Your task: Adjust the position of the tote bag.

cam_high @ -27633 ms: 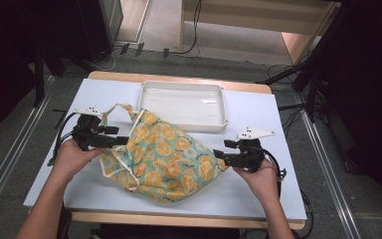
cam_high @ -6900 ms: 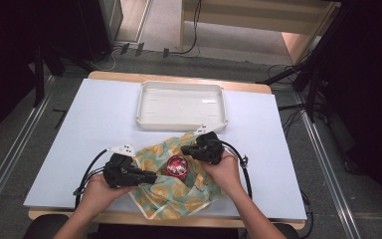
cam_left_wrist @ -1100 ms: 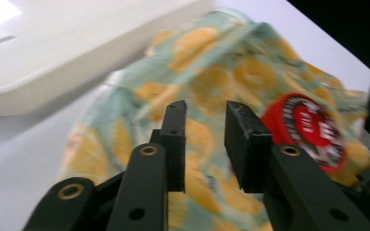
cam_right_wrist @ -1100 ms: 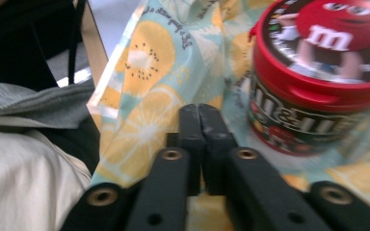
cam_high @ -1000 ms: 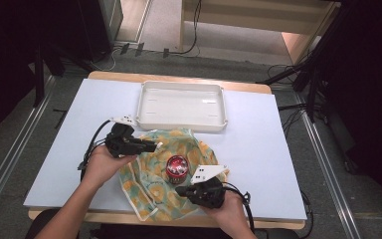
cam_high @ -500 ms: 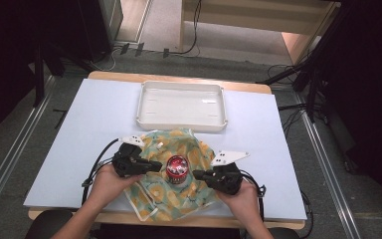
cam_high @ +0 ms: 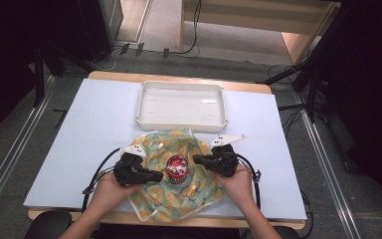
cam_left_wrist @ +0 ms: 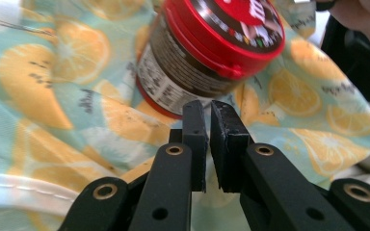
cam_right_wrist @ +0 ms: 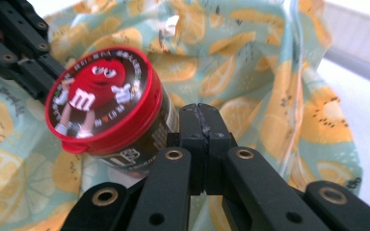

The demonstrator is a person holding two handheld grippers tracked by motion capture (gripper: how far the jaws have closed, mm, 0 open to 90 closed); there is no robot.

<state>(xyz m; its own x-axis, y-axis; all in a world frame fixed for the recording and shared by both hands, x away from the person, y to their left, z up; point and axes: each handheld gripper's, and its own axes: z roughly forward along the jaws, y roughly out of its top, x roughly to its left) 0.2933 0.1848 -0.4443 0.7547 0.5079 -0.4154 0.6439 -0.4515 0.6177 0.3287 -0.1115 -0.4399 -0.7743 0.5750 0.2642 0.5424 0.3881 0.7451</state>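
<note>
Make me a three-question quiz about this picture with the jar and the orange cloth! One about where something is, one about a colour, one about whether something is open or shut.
1. Where does the jar stand?
A. in the white tray
B. on the orange-print cloth
C. on the floor

2. What colour is the jar's lid?
A. red
B. blue
C. green

3. How are the jaws of the right gripper?
A. wide open
B. shut together
C. clamped on the tray

Answers:
1. B: the high view shows it upright on the cloth, between the left gripper and the right one, with the tray behind it.
2. A: both gripper views show a red lid.
3. B: the right gripper view shows its two jaws pressed together beside the jar.
</note>
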